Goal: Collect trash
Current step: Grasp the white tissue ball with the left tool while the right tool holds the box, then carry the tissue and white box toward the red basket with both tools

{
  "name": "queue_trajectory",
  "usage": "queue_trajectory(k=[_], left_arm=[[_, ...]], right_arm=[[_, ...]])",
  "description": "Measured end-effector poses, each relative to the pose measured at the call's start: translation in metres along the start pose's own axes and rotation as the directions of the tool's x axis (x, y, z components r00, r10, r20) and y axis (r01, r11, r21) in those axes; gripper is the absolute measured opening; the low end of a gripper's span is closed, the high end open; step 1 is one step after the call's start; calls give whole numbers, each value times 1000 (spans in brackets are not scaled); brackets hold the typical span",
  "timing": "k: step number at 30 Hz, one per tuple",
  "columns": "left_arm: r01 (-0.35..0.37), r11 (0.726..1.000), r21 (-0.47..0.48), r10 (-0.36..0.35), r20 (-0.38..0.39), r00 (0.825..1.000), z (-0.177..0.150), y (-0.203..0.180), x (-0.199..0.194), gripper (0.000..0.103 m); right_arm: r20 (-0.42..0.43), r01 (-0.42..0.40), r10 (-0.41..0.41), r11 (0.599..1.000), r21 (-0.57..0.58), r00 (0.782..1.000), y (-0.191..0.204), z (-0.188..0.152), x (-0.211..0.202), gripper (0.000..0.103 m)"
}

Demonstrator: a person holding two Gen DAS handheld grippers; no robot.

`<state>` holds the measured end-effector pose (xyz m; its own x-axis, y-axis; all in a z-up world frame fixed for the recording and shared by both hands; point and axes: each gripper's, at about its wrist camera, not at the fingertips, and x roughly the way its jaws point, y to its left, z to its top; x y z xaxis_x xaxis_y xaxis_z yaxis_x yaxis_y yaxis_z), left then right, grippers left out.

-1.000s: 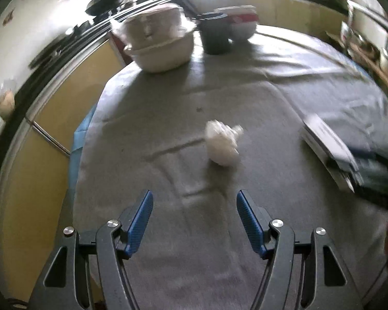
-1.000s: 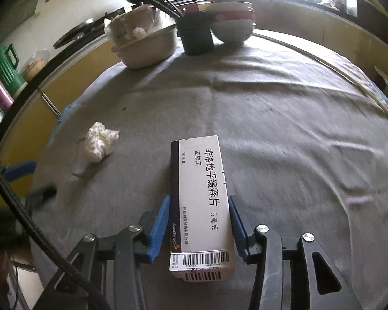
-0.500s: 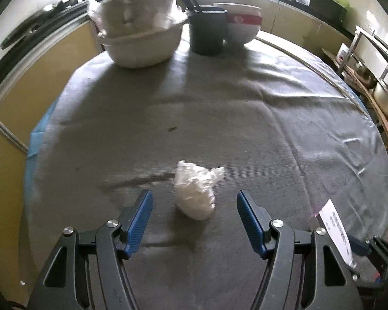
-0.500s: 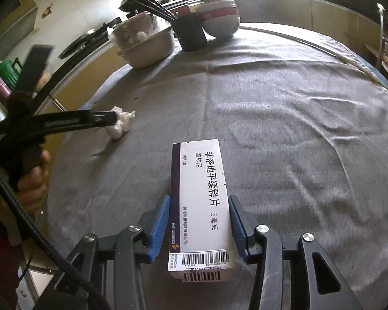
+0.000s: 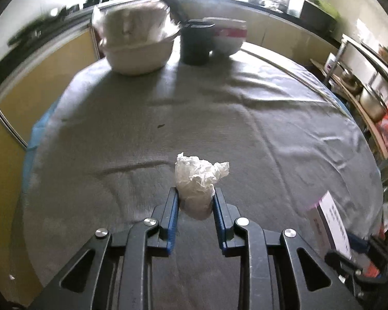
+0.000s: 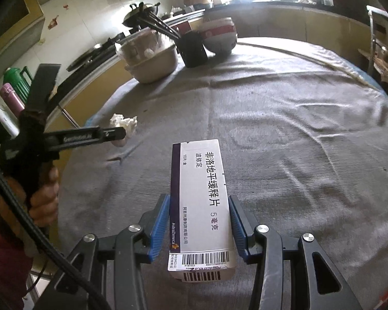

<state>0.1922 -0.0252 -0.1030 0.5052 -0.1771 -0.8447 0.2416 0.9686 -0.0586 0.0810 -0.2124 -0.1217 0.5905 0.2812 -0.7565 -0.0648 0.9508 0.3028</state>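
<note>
- Left wrist view: the left gripper (image 5: 195, 201) has both blue fingers (image 5: 171, 215) pressed against the sides of the tissue (image 5: 198, 180), pinching its lower half.
- The crumpled upper part of the tissue stands out beyond the fingertips; its base appears to rest on the grey cloth (image 5: 219, 118).
- Far ahead of the fingers, a beige basin (image 5: 139, 51), a dark cup (image 5: 196, 42) and a red-banded bowl (image 5: 227, 38) stand close together in a row.
- To the right of the fingers, near the frame edge, the box (image 5: 332, 222) sits in the right gripper (image 5: 359, 255); this part is blurred.
- Right wrist view: the right gripper (image 6: 199, 222) clamps the box (image 6: 200, 201) between its blue fingers (image 6: 159, 228), which bear on the long sides.
- The box lies flat, printed face up, its barcode end behind the fingertips and its far end well past them.
- To the left of the fingers, the left gripper (image 6: 117, 135) is seen side-on, held by a hand (image 6: 42, 201), with the tissue (image 6: 122, 126) at its tip.
- Ahead and left, the basin (image 6: 152, 62), cup (image 6: 194, 49) and bowl (image 6: 219, 38) stand on the cloth (image 6: 297, 129).
</note>
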Motion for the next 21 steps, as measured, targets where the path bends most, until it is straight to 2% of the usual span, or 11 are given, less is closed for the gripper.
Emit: queue_trajectory(k=[7, 12, 21], left_arm=[[-47, 993, 107, 39, 78, 996, -21, -46, -42, 27], [-96, 980, 172, 70, 148, 987, -34, -79, -68, 27], [-123, 965, 233, 77, 196, 978, -51, -111, -93, 27]], right_arm=[[60, 11, -13, 999, 37, 998, -10, -10, -35, 48], [107, 25, -32, 998, 61, 994, -22, -21, -67, 48], [165, 30, -45, 995, 91, 985, -34, -35, -105, 48]])
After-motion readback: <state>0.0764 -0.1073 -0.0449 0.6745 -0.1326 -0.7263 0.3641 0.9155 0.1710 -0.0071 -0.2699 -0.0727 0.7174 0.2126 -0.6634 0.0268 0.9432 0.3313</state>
